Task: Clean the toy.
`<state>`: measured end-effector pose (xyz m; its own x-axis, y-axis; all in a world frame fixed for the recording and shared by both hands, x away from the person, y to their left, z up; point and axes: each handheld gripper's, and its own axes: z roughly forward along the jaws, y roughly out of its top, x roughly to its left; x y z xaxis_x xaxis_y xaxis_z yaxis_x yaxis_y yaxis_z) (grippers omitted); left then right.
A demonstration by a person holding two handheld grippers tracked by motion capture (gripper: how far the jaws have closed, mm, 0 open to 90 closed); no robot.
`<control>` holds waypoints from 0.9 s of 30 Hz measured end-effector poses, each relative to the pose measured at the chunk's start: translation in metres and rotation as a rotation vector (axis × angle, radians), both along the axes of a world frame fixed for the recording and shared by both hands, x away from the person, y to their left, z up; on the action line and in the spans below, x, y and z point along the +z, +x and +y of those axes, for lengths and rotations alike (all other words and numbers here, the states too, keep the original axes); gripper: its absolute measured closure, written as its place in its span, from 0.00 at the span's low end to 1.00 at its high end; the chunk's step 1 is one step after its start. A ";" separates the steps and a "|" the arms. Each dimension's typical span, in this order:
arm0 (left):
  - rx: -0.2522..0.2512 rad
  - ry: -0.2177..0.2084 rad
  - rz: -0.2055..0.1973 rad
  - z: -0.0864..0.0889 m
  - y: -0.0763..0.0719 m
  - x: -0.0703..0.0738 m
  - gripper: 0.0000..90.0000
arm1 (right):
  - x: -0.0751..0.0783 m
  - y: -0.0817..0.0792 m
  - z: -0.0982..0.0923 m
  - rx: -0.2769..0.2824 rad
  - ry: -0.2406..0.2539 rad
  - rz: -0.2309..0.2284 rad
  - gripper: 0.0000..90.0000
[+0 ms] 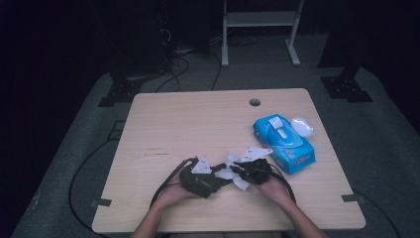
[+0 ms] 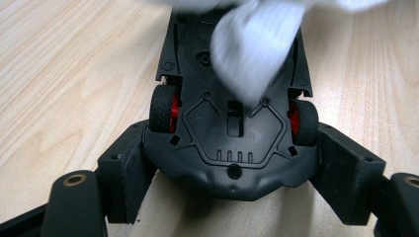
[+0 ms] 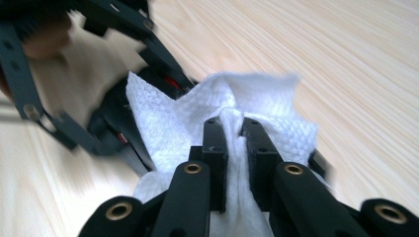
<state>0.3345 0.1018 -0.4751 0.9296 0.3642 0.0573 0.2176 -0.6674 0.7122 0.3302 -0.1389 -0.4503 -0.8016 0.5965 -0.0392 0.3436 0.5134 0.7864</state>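
Toy car (image 2: 232, 143) is lying belly-up near the table's (image 1: 163, 119) front edge, its hard plastic sides clamped by the left gripper (image 2: 232, 197). Being rigid and light, it is best gripped across the body. The right gripper (image 3: 234, 133) is pinching a soft, limp wipe (image 3: 207, 108) against its underside.

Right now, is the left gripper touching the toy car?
Touching. The left gripper view shows the left gripper clamping the upside-down toy car, pads against both sides.
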 end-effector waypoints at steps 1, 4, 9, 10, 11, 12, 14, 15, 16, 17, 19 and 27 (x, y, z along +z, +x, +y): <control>0.000 0.000 0.000 0.000 0.000 0.000 0.26 | 0.000 0.000 0.000 0.000 0.000 0.000 0.90; -0.002 0.007 -0.005 0.000 0.000 0.000 0.26 | -0.001 -0.010 -0.009 0.016 0.001 0.006 0.90; 0.000 0.002 0.002 0.001 0.000 0.000 0.26 | -0.001 -0.011 -0.018 -0.008 -0.007 0.010 0.90; 0.000 0.001 0.003 0.001 0.000 0.000 0.26 | -0.001 -0.010 -0.021 -0.019 -0.004 0.015 0.90; 0.000 0.001 0.002 0.001 0.000 0.000 0.26 | -0.001 -0.008 -0.023 -0.029 -0.001 0.022 0.90; -0.002 0.000 0.001 0.000 0.001 0.000 0.26 | -0.001 -0.008 -0.023 -0.034 0.011 0.032 0.90; -0.002 -0.003 0.001 0.000 0.001 0.000 0.26 | -0.001 -0.008 -0.021 -0.028 0.023 0.044 0.90; 0.002 -0.005 0.003 -0.002 0.001 0.000 0.26 | -0.001 -0.008 -0.008 0.004 0.046 0.063 0.90; 0.000 0.001 0.004 -0.002 0.001 0.000 0.26 | -0.001 -0.008 0.000 0.018 0.038 0.053 0.90; -0.001 0.008 0.000 -0.002 0.001 0.001 0.26 | 0.000 -0.007 0.006 0.032 0.036 0.048 0.90; -0.002 0.007 0.000 0.000 0.001 0.001 0.26 | 0.000 -0.003 0.013 0.036 0.025 0.038 0.90; -0.010 -0.003 0.010 0.001 0.003 0.001 0.26 | 0.000 0.008 -0.032 -0.092 0.047 0.073 0.90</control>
